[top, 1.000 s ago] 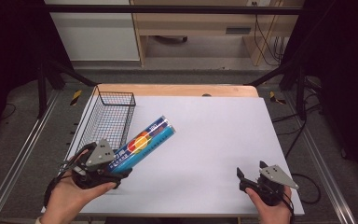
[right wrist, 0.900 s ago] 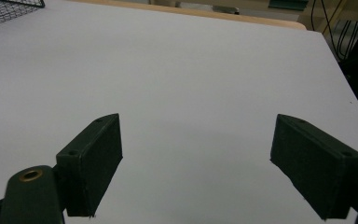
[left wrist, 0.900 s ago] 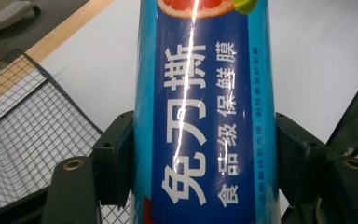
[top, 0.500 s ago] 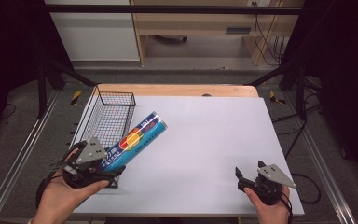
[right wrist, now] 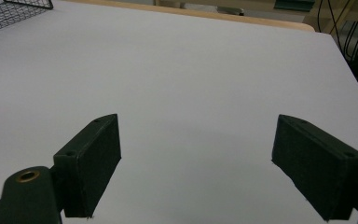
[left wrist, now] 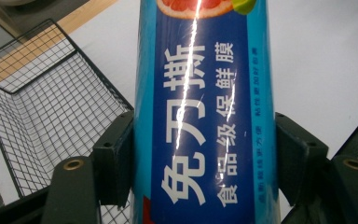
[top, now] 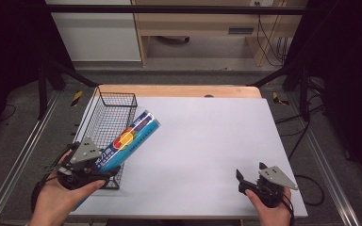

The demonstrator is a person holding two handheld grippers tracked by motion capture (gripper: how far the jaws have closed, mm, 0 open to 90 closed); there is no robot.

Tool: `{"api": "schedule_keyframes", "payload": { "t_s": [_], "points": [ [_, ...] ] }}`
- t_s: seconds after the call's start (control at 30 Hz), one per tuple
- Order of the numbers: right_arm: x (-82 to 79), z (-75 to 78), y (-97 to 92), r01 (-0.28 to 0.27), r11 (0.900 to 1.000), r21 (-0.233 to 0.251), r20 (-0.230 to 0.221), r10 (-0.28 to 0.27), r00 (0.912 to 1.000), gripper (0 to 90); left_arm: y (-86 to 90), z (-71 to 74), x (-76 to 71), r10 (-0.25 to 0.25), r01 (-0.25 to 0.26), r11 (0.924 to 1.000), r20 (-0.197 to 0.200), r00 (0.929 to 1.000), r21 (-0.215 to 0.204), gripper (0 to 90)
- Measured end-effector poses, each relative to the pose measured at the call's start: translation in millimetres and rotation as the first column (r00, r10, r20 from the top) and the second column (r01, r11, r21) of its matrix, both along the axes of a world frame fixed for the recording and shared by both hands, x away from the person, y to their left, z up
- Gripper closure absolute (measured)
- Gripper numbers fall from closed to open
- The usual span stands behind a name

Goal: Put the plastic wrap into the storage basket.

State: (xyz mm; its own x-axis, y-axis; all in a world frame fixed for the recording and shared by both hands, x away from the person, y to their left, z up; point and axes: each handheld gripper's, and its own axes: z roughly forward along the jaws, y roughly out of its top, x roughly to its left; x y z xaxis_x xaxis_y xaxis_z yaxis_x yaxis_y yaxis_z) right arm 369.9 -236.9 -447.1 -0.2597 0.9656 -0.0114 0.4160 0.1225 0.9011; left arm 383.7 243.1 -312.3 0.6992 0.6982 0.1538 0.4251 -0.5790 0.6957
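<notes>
A long blue cling-film roll [top: 132, 136] with a fruit picture and white Chinese lettering is held slanted, its far end up and to the right. My left gripper [top: 104, 162] is shut on its near end, above the near right corner of the black wire basket [top: 115, 94]. In the left gripper view the roll [left wrist: 200, 93] runs up between the two jaws, both pads pressing its sides, and the basket [left wrist: 37, 107] lies below to the left. My right gripper [top: 250, 172] rests open near the table's front right, with bare white surface between its jaws [right wrist: 196, 158].
A white sheet [top: 207, 141] covers the wooden table. The basket stands along its left edge and looks to hold nothing; its corner [right wrist: 14, 9] shows far left in the right gripper view. Metal rails flank the table, and a cabinet and desk stand beyond.
My left hand has carried the roll leftward and slightly nearer, from over the white sheet to over the basket's right side. The right gripper has stayed put.
</notes>
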Motion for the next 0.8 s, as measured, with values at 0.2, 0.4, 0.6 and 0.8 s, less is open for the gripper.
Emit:
{"api": "schedule_keyframes", "payload": {
  "t_s": [0.2,0.4,0.6,0.8],
  "points": [
    [-1.2,1.1,-0.6,-0.001,1.0000,0.008,0.001,0.001,1.0000,14.7,6.7,1.3,0.5,0.044,-0.044,0.9990,-0.019,0.9989,0.009,32.2],
    [-2.1,2.0,-1.8,-0.003,0.9999,0.016,0.003,0.003,1.0000,14.7,12.5,2.2,2.8,0.079,-0.079,0.9968,-0.024,0.9966,0.013,32.2],
    [-1.6,2.2,-1.7,-0.015,0.9997,0.019,0.003,0.015,0.9999,14.7,15.4,2.4,2.5,0.110,-0.109,0.9938,-0.033,0.9934,0.018,32.2],
    [-1.5,2.5,1.2,-0.022,0.9995,0.023,0.007,0.022,0.9997,15.2,18.6,5.1,2.3,0.125,-0.125,0.9915,-0.021,0.9919,0.039,32.2]
  ]
}}
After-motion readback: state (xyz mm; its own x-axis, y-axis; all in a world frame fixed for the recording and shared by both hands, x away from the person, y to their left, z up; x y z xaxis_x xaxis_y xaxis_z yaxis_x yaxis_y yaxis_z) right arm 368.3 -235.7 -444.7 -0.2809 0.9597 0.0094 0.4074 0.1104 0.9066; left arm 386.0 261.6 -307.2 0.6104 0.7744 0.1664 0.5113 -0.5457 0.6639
